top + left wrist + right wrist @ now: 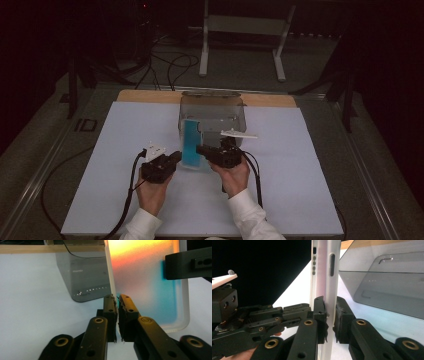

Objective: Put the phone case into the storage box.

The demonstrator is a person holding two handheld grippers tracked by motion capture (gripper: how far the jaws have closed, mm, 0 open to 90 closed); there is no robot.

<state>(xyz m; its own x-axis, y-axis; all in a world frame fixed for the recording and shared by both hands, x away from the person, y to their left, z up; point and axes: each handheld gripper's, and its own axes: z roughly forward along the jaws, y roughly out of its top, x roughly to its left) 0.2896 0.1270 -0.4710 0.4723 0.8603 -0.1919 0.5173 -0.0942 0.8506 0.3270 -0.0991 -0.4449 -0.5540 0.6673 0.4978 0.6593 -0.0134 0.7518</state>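
**Two grippers clamp one phone case**

Two grippers meet at the table's centre, both closed on the same thing. Largest is the white sheet covering the table, with a wooden strip along its far edge at 12 o'clock. On the sheet, towards 12 o'clock from centre, stands a smoky clear bin, open at the top.

Against the bin's near wall stands the phone case, upright on its long edge. It has a frosted white rim and a back that shades from teal to orange; in the right gripper view its side shows button cut-outs.

At 7 o'clock from the case, the left gripper is held in the left hand. In the left gripper view its jaws pinch the case's near edge, almost shut upon it.

At 5 o'clock, the right gripper sits in the right hand. In the right gripper view its jaws clasp the rim from both sides, and the left gripper lies at 9 o'clock.

A cable trails from the left gripper towards 6 o'clock.
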